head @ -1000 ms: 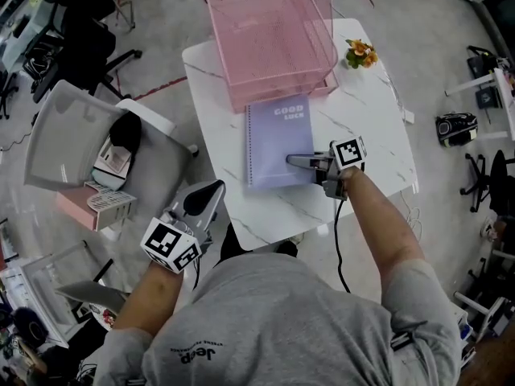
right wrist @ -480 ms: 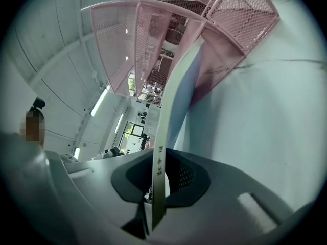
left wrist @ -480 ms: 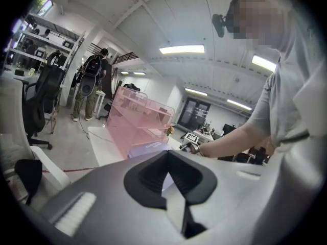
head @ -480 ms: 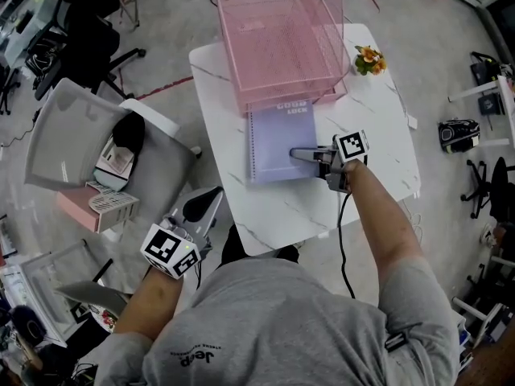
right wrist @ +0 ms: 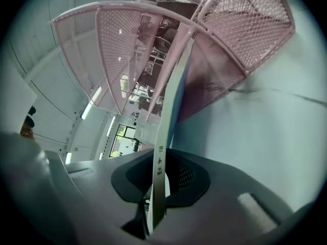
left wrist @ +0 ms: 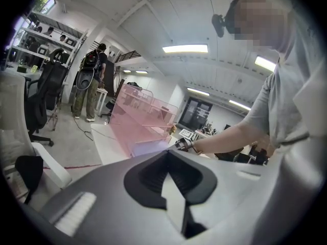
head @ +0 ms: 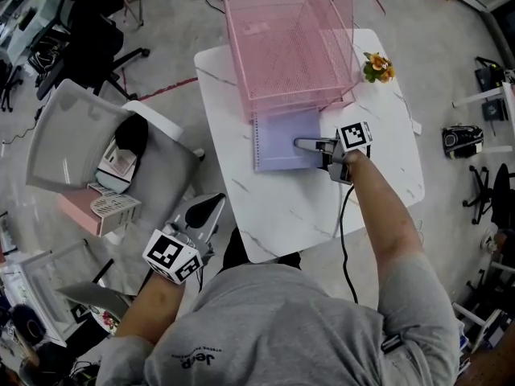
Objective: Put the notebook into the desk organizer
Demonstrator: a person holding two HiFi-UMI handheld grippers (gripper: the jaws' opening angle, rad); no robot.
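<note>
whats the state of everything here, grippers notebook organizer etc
notebook: flat on the table, far end inside the desk organizer's bottom tier, near part sticking out
right gripper: shut on the notebook's right edge
left gripper: shut, empty, held off the table
desk organizer: upright on the table, upper tiers look empty
flower ornament: upright near the table's far right corner
</note>
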